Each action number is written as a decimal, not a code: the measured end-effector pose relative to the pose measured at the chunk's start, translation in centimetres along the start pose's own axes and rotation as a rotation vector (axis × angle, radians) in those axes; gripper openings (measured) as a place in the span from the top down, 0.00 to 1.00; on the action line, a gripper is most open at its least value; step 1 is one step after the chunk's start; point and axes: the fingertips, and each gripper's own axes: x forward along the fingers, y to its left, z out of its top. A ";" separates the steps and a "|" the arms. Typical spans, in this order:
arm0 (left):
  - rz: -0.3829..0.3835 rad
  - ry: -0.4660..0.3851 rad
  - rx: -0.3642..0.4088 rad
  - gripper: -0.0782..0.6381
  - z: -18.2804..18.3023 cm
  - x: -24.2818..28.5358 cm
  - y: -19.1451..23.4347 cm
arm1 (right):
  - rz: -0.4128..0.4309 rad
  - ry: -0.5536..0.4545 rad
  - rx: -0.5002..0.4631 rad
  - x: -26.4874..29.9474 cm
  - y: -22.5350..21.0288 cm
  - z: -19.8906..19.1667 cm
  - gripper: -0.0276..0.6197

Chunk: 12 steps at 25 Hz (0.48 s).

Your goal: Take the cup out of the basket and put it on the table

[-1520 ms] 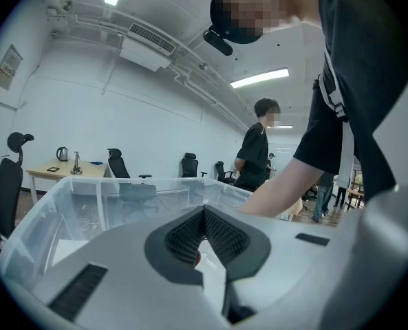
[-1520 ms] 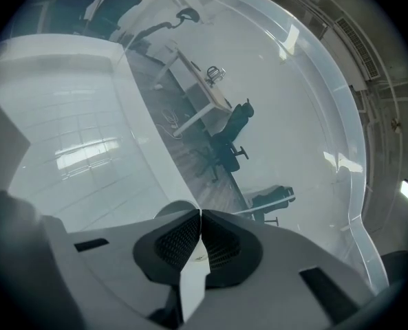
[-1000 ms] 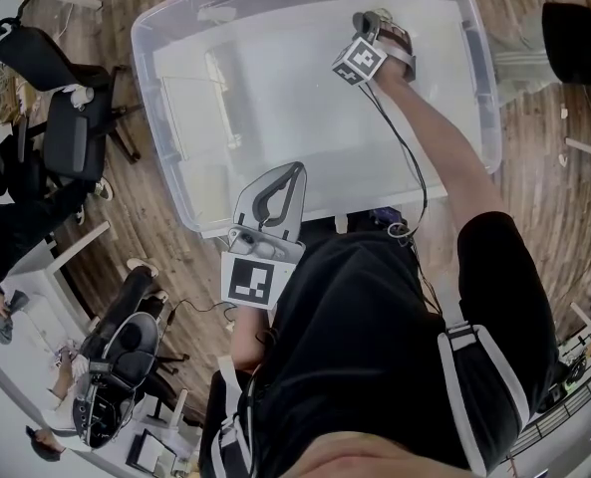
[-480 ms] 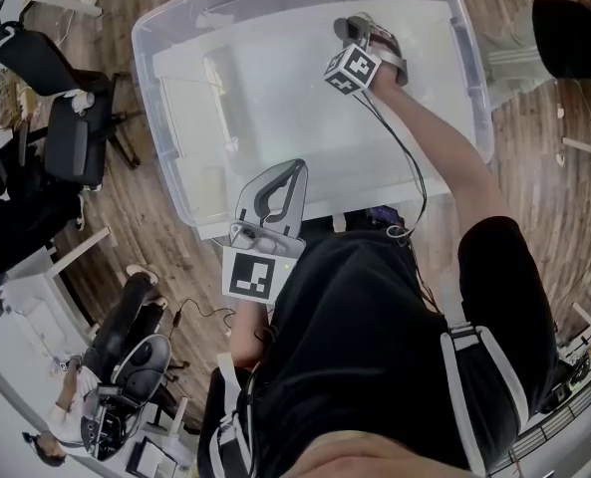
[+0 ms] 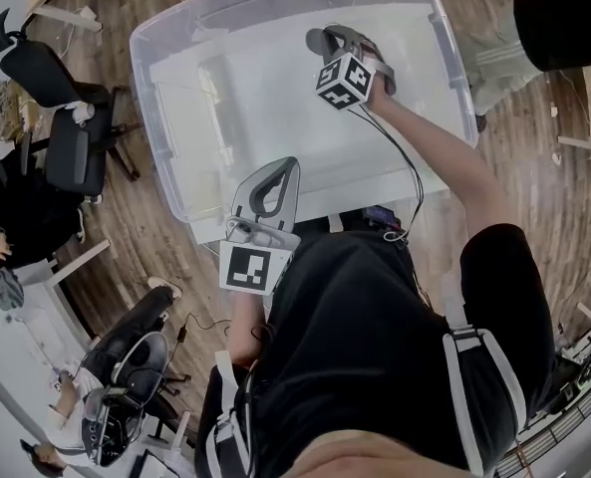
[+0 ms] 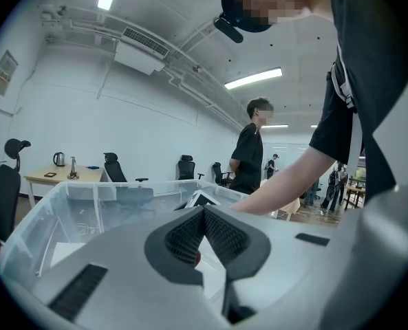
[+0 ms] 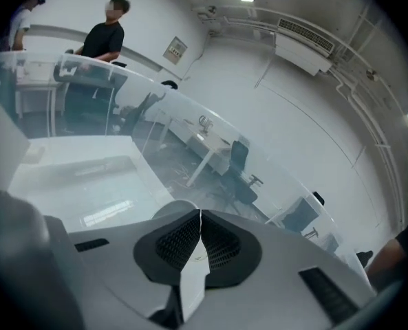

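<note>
The cup is hard to pick out. In the right gripper view it shows only as a pale, see-through rounded form just beyond the jaw tips, at twelve o'clock from them, with a thin whitish strip of wall running down between the pads. The right gripper is pinched nearly closed on that thin wall. In the head view the right gripper hangs at about twelve o'clock, inside the outline of the basket, a big clear plastic bin, toward its one o'clock part. The cup itself cannot be told apart there. I cannot tell whether the cup is clear of the basket's floor.

The left gripper sits at the basket's six o'clock rim, its tips pointing at twelve o'clock over the near edge. In its own view the left gripper has its pads pressed together with nothing between them.

Black office chairs stand on the wooden floor at nine o'clock. A bystander in black stands beyond the basket in the left gripper view.
</note>
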 end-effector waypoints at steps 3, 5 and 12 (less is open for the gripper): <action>0.004 -0.005 0.005 0.87 0.2 -0.1 -0.8 | 0.022 -0.062 0.045 -2.7 -0.2 1.6 0.92; 0.003 -0.015 0.015 0.87 0.5 -0.1 -1.4 | 0.032 -0.102 0.074 -4.7 -0.7 2.5 0.92; 0.015 -0.020 0.035 0.87 1.0 -0.2 -3.0 | 0.092 -0.198 0.242 -10.7 -1.6 4.2 0.92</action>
